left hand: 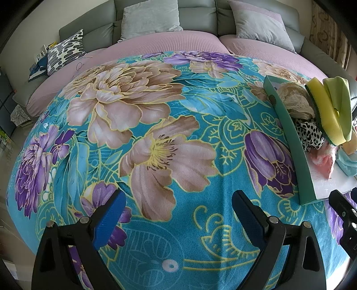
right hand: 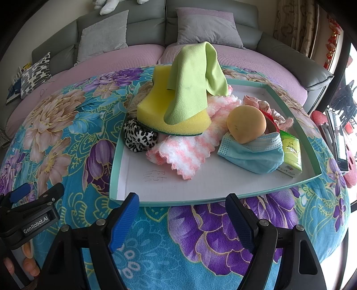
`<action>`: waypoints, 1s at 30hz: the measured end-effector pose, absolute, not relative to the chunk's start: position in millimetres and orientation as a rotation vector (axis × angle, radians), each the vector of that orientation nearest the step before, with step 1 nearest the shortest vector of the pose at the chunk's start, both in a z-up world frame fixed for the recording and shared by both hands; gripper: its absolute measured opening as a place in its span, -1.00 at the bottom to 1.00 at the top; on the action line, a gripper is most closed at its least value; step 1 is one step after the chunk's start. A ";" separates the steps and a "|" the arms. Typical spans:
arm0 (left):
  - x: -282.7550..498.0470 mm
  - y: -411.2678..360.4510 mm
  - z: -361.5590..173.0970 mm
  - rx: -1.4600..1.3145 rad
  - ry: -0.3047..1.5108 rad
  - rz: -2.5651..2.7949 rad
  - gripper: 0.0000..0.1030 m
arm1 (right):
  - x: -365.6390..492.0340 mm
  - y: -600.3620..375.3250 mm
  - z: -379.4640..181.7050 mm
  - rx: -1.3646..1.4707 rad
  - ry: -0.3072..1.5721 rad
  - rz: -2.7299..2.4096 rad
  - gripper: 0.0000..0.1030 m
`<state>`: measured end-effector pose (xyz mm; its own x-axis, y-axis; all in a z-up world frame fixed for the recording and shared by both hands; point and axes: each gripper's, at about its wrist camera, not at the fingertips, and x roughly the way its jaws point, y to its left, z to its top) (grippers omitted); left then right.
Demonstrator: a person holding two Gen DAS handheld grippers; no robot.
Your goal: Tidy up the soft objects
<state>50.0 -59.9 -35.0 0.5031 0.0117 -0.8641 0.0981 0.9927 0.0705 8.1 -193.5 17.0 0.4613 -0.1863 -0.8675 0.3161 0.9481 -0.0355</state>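
Observation:
A teal-rimmed white tray (right hand: 142, 180) lies on a floral blanket and holds a pile of soft things: a yellow sponge (right hand: 165, 113) with a light green cloth (right hand: 191, 82) draped over it, a leopard-print scrunchie (right hand: 138, 139), a pink-and-white fluffy cloth (right hand: 185, 151), a blue face mask (right hand: 252, 154), an orange-yellow ball (right hand: 245, 123) and a green tissue pack (right hand: 290, 154). My right gripper (right hand: 181, 223) is open and empty just before the tray's near rim. My left gripper (left hand: 178, 220) is open and empty over the blanket, left of the tray (left hand: 287, 138).
The floral blanket (left hand: 156, 138) covers a pink-cushioned grey sofa with grey pillows (left hand: 149, 20) and a black-and-white patterned pillow (left hand: 64, 51) at the far left. A red object and a dark screen (right hand: 339, 138) stand to the right of the tray.

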 end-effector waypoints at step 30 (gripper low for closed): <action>48.3 -60.6 -32.2 0.126 1.030 -0.044 0.87 | 8.1 -193.4 16.9 0.139 1.048 -0.310 0.60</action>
